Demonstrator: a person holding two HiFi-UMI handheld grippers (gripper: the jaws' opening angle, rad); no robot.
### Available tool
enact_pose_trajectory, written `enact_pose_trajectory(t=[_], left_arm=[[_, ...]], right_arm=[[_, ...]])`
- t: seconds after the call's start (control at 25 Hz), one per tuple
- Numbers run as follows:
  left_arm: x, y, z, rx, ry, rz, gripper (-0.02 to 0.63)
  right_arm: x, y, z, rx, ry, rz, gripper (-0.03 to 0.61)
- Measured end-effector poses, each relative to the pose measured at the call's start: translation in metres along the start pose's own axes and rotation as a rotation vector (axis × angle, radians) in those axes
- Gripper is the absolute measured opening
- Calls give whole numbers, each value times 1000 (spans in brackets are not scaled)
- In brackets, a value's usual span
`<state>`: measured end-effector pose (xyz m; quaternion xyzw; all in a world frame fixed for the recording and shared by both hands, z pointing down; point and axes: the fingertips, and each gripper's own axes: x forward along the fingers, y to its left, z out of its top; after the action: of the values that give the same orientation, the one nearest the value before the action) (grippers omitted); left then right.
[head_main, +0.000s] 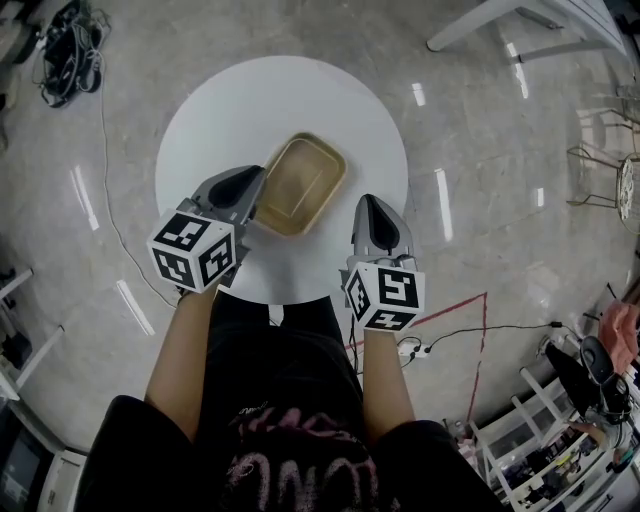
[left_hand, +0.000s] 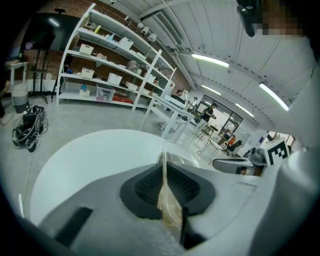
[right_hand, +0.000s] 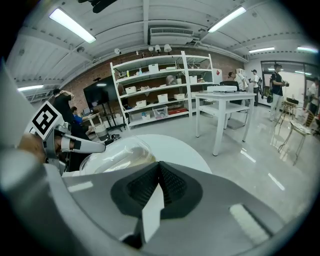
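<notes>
Tray (head_main: 300, 185) is sitting near the middle of the round white surface (head_main: 220, 110), a shallow tan dish with rounded corners and a thin, see-through rim. The left gripper (head_main: 255, 190) is reaching in from its near left corner. In the left gripper view, the left jaws are pressing flat together on that rim (left_hand: 166, 200), and the film is standing up between the ribbed pads as a narrow strip. The rest of the tray is lying just beyond the left jaws' tips. Pinching the thin edge rather than the body looks like the only purchase such a low, wide dish offers, since its floor is lying flat on the surface.

The right gripper (head_main: 372, 205) is hovering off the tray's right side, near it but not touching it. Its jaws are closed on each other at the tips with nothing between them, and only a pale sliver of the surface is showing through the gap lower down (right_hand: 152, 210). From there the glossy tray (right_hand: 117, 155) is lying ahead and to the left of the right jaws, with the left gripper (right_hand: 75, 145) on its far side. Parked like this, the right one seems to be keeping clear while the left has the hold.
</notes>
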<state>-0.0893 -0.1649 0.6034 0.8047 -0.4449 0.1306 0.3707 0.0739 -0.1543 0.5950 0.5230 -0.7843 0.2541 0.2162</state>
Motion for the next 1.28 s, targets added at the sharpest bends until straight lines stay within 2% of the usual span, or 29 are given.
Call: enact_pose_trajectory(t=[0.8,1.0,1.28], left_arm=[[-39,-42,45,42,-144,77,21],[-51,-51,52,58,-176,96,21],[-74,-63,70,78,-238,126,20]], right_arm=[[-34,-8,56,-39,-98,49,8],[-46,-9,69,-81,-132,41,8],[-61,1,90,-115,-183,83,6]])
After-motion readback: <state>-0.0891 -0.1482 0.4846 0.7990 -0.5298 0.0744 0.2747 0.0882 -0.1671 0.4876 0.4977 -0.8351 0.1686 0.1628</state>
